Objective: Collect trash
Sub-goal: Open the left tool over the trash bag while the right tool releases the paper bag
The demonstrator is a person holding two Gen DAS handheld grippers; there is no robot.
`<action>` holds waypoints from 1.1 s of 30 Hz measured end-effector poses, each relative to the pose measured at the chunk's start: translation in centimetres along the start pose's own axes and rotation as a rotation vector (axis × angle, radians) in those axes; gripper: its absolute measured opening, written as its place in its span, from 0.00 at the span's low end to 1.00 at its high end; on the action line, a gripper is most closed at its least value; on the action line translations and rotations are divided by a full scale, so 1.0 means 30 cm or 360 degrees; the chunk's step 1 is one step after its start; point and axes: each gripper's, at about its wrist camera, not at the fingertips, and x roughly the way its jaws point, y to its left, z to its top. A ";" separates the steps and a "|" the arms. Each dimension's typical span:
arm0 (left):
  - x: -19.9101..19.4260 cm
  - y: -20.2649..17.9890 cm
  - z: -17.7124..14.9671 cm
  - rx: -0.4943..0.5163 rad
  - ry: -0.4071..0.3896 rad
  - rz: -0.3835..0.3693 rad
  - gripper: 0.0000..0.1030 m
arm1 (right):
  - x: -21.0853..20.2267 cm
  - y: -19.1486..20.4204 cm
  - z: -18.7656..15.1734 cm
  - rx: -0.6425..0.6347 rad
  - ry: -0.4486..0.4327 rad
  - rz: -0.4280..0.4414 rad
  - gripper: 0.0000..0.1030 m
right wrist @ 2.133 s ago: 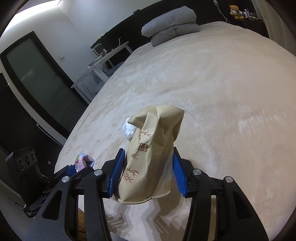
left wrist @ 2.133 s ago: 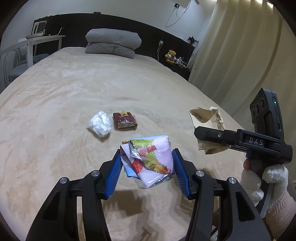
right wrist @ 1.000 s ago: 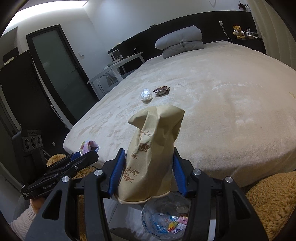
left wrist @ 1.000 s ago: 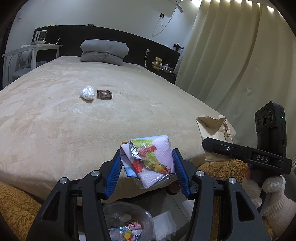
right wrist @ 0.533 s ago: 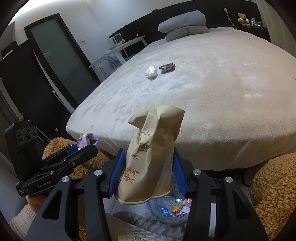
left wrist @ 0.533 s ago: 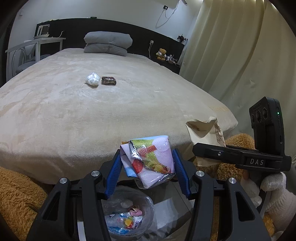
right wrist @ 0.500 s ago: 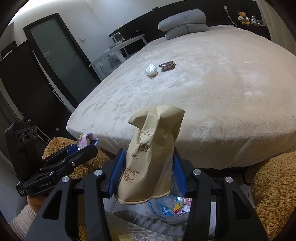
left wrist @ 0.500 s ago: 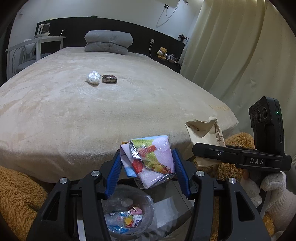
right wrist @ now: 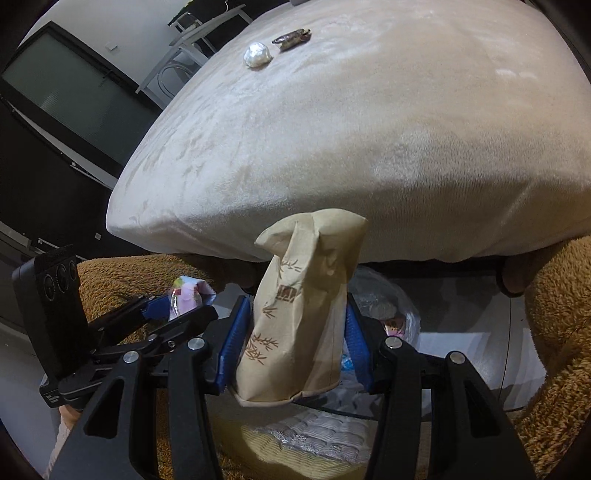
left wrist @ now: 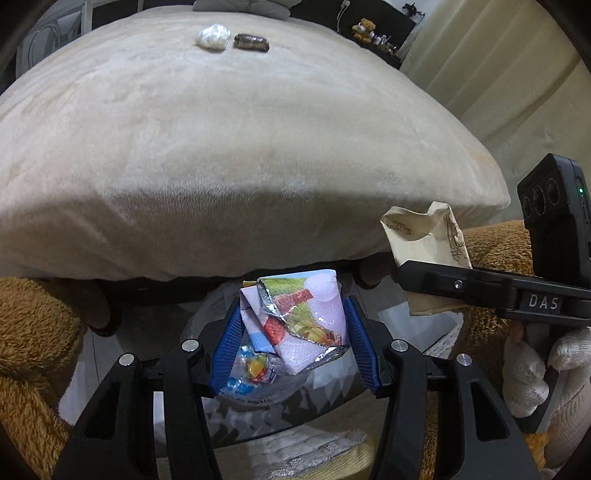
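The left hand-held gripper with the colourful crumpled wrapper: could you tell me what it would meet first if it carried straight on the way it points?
Probably the clear plastic bin bag holding sweet wrappers, visible between the left hand-held gripper fingers beneath the colourful crumpled wrapper; depth is uncertain.

Both hand-held grippers have dropped from above the bed (left wrist: 240, 147) to below its edge and tipped downward: the mattress, once spread under them, now fills the upper frame. The crumpled tissue (left wrist: 211, 36) and brown wrapper (left wrist: 251, 41) have slid to the top edge. A clear bag of trash (left wrist: 255, 373), unseen two seconds ago, now lies directly beneath the left hand-held gripper (left wrist: 293, 332) and behind the right hand-held gripper (right wrist: 295, 343).
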 end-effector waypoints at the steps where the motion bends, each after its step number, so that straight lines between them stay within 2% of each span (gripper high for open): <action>1: 0.013 0.007 -0.001 -0.0013 0.0030 0.0002 0.51 | 0.014 -0.004 -0.001 0.0013 0.0029 0.0001 0.49; 11: 0.206 0.080 -0.018 -0.0170 0.0356 0.0036 0.51 | 0.184 -0.075 0.018 0.0245 0.0299 -0.0020 0.49; 14: 0.261 0.097 -0.031 -0.0208 0.0442 0.0039 0.51 | 0.231 -0.101 0.018 0.0310 0.0353 -0.0021 0.50; 19: 0.337 0.124 -0.046 -0.0251 0.0565 0.0110 0.51 | 0.285 -0.134 0.021 0.0392 0.0411 -0.0050 0.50; 22: 0.361 0.133 -0.052 -0.0256 0.0614 0.0133 0.51 | 0.298 -0.138 0.024 0.0411 0.0421 -0.0037 0.54; 24: 0.357 0.131 -0.056 -0.0265 0.0629 0.0095 0.53 | 0.291 -0.148 0.028 0.0448 0.0402 -0.0041 0.62; 25: 0.353 0.132 -0.060 -0.0260 0.0632 0.0076 0.58 | 0.286 -0.154 0.030 0.0466 0.0387 -0.0038 0.66; 26: 0.343 0.132 -0.061 -0.0253 0.0608 0.0115 0.77 | 0.279 -0.159 0.032 0.0484 0.0372 -0.0028 0.76; 28: 0.321 0.140 -0.062 -0.0282 0.0544 0.0124 0.89 | 0.270 -0.160 0.027 0.0502 0.0347 -0.0005 0.76; 30: 0.314 0.156 -0.062 -0.0324 0.0547 0.0076 0.89 | 0.263 -0.171 0.024 0.0520 0.0340 0.0013 0.76; 33: 0.288 0.160 -0.055 -0.0340 0.0490 0.0083 0.90 | 0.250 -0.180 0.019 0.0532 0.0333 0.0016 0.76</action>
